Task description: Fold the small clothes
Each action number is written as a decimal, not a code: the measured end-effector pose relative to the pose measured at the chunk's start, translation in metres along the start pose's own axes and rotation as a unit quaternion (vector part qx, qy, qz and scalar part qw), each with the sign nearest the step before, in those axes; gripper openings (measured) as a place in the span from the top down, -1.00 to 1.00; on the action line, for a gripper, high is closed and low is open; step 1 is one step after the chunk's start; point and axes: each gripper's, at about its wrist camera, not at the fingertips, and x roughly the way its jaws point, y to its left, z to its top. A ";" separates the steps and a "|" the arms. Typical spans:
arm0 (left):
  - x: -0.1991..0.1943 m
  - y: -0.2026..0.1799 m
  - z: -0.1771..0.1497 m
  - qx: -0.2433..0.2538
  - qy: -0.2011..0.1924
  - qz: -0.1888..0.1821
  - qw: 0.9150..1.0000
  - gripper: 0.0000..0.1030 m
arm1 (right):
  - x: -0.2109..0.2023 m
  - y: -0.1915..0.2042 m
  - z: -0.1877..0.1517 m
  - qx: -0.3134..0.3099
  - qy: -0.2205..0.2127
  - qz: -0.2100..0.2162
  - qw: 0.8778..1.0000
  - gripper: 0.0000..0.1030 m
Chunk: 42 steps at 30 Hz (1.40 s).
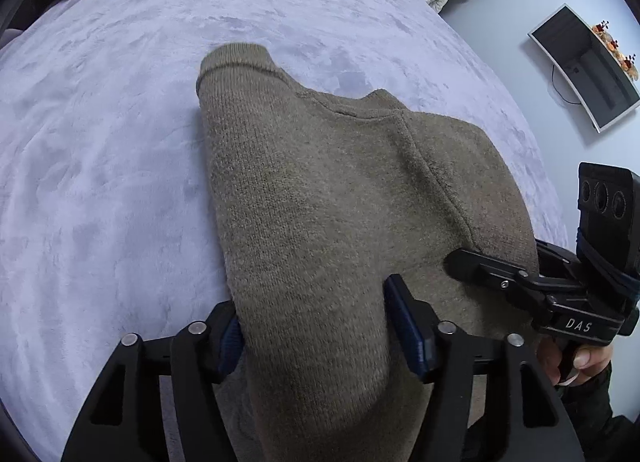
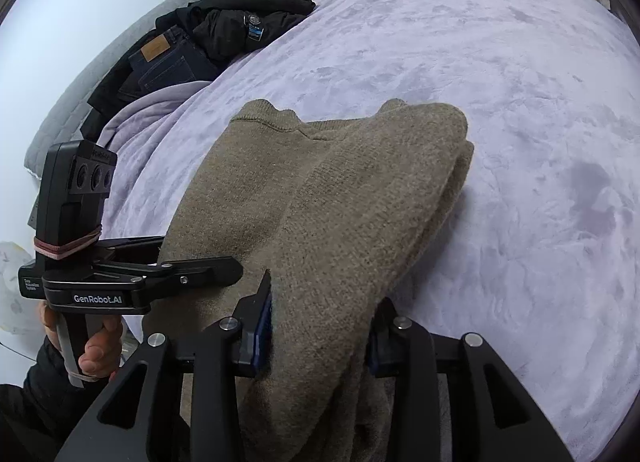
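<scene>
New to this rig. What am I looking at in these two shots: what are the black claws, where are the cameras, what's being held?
No robot arm here: a person holds a handheld two-finger gripper in each hand. Each picture comes from a fisheye camera on one gripper, looking along its fingers. The left gripper and right gripper each have a bunch of the brown knit sweater between their fingers, near its close edge. The sweater lies partly folded on a lilac plush blanket. Dark clothes are piled at the blanket's far edge.

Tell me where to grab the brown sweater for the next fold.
Take the brown sweater by its near edge, coming from the person's side. That edge lies bunched and thick, and both the left claw and right claw already straddle it there.
</scene>
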 end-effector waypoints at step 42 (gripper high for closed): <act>0.035 -0.036 0.036 0.111 -0.019 0.160 0.981 -1.00 | 0.009 0.030 0.007 -0.242 0.012 -0.065 0.968 -0.44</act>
